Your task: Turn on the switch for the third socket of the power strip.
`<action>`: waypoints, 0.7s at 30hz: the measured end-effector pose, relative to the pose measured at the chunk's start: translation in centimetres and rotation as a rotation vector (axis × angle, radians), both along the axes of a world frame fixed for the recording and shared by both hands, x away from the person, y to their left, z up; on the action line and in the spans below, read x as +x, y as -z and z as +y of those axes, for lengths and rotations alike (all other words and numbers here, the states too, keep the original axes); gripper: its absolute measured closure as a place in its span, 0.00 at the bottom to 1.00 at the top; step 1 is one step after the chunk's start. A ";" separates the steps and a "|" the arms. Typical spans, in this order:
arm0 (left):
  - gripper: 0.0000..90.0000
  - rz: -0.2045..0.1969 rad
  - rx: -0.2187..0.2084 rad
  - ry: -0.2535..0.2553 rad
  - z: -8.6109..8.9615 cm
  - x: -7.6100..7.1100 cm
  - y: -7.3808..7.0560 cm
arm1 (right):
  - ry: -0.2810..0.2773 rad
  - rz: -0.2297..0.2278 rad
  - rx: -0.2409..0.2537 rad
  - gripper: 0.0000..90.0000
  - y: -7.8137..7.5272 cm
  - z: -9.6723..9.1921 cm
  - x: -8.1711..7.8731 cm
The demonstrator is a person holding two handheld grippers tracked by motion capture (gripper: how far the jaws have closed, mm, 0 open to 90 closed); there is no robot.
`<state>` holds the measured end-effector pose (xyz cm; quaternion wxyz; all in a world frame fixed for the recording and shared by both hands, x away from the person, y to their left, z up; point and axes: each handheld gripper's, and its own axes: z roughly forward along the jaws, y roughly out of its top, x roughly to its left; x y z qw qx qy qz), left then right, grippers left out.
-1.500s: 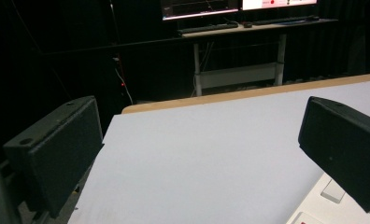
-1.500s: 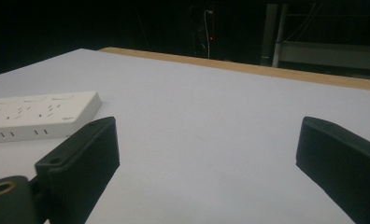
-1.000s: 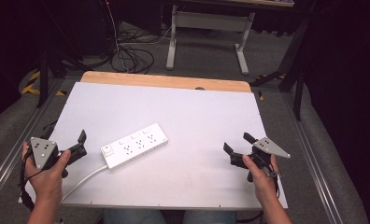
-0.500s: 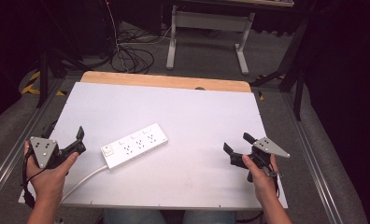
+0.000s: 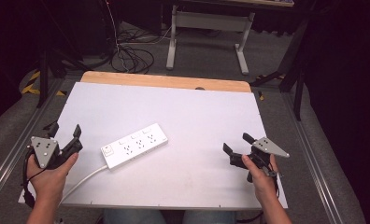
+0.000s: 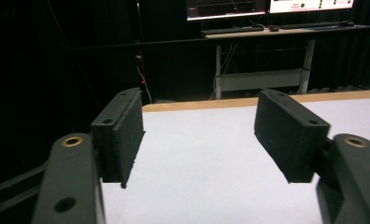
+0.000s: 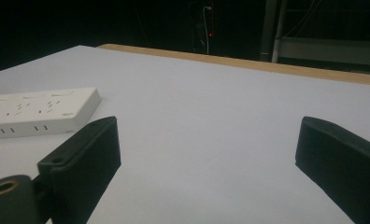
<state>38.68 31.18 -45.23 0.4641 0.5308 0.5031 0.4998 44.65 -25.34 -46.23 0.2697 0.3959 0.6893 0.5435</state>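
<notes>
White power strip (image 5: 134, 145), black tongs (image 5: 64, 134), white table (image 5: 202, 116), seemingly wooden edge.

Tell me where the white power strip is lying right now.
In the high view the white power strip lies flat on the white table, left of centre, nearer the left tool than the right tool, touching neither.

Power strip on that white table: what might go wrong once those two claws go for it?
The power strip lies askew, so a pinch by the left gripper, whose empty jaws have just been closing, might slip off a corner. Its cord runs off the table's near edge beside the left hand and could snag. The right gripper waits open, farther away.
</notes>
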 end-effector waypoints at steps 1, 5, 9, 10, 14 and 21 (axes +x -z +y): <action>0.42 0.000 -0.001 0.000 0.0 0.0 0.0 | 0.000 0.000 0.000 0.08 0.0 0.0 0.0; 0.48 -0.001 0.006 0.001 0.1 -0.1 0.0 | -0.001 0.003 -0.001 0.08 0.0 0.0 0.0; 0.54 -0.003 0.010 0.004 0.1 -0.1 0.0 | -0.003 0.004 -0.002 0.08 0.0 0.0 0.0; 0.56 -0.003 0.010 0.004 0.1 -0.1 0.0 | -0.003 0.005 -0.001 0.08 0.0 0.0 0.0; 0.63 -0.002 0.001 0.012 0.2 -0.1 0.0 | -0.004 0.005 -0.001 0.08 0.0 0.0 0.0; 0.81 0.003 -0.035 0.037 0.6 -0.1 0.0 | -0.005 0.005 0.000 0.08 0.0 0.0 0.0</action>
